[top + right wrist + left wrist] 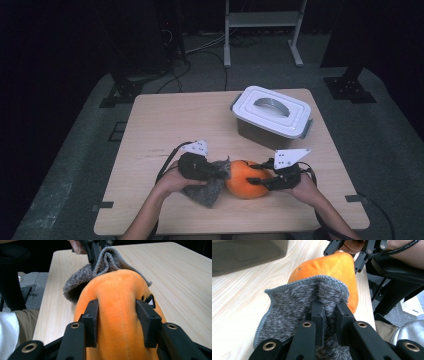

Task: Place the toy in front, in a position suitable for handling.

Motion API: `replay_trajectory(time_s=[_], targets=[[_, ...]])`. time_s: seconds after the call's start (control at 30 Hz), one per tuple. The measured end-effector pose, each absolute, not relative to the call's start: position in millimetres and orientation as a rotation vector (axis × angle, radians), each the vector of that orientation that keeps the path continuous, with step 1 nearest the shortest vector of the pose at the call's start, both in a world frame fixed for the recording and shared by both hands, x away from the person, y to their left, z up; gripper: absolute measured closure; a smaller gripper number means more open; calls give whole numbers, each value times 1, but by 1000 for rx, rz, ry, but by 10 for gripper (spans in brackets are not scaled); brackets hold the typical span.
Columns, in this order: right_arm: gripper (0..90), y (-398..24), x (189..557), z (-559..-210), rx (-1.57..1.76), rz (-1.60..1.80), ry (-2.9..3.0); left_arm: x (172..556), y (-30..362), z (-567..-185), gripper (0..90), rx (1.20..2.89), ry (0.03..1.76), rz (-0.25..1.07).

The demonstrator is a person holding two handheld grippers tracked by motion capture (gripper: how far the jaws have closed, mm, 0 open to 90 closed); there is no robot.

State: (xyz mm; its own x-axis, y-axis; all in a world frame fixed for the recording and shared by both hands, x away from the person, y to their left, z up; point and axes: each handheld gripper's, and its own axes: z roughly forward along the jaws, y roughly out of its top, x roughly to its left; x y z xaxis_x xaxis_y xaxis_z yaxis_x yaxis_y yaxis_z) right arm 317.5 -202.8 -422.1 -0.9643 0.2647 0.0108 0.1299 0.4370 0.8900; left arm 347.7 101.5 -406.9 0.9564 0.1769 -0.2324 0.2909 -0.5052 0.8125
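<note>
Orange plush (pixel 246 178) on table (pixel 165 120) near front edge, squeezed between jaws of right gripper (pixel 262 181). Grey cloth (pixel 212 186) touching its left side, pinched tight in left gripper (pixel 218 171). Lidded box (pixel 270 115) well behind, apart.

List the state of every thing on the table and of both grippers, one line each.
Orange plush toy: lying on the table, squeezed between the right gripper's jaws.
Grey cloth: bunched, pinched at a fold, draped against the toy.
Storage box: lid on, handle folded flat.
Left gripper: shut on the cloth.
Right gripper: shut on the toy.
Table: bare wood around them.
</note>
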Motion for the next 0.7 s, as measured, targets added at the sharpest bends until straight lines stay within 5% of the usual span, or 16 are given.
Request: replay_trajectory(time_s=[0.2,0.47,0.63,0.7], targets=[[481,-208,319,-417,405,1505,2580,350,89,-406,793,2107,320,-151],[186,-202,305,-404,471,1370,2581,350,78,-401,793,2104,309,-149],[156,-195,304,-412,464,1322,2562,347,71,-401,793,2121,291,-152],[218,-195,308,-414,473,1344,2566,348,71,-402,793,2125,292,-151]])
